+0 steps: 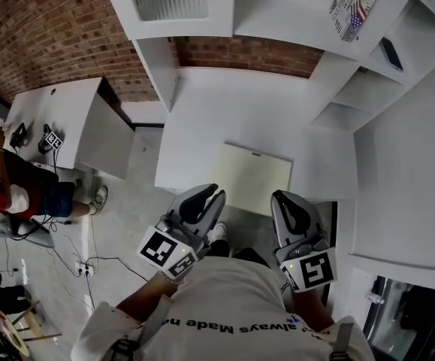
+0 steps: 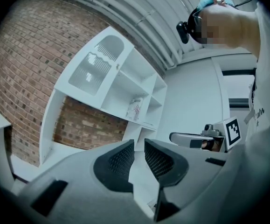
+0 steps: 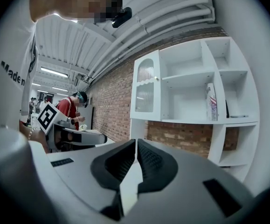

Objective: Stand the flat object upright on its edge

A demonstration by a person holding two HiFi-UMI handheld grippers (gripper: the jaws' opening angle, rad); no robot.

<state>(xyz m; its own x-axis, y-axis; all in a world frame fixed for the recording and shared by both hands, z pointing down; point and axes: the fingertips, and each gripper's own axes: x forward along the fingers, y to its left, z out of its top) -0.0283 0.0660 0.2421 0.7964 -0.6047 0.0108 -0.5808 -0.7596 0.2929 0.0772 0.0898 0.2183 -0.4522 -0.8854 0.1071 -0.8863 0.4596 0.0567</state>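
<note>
Now: board (image 1: pixel 251 175) lies flat; left tongs (image 2: pixel 139 144) barely apart, empty; right tongs (image 3: pixel 135 142) closed, empty.

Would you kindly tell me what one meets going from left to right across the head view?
Bystander → white side table → left hand-held gripper → cream flat board → right hand-held gripper → open shelf compartments.

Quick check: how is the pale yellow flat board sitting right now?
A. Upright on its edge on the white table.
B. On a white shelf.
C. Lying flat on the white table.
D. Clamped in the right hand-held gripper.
C: the pale yellow flat board lies flat on the white table, broad face up, and the right hand-held gripper is shut on nothing.
</note>
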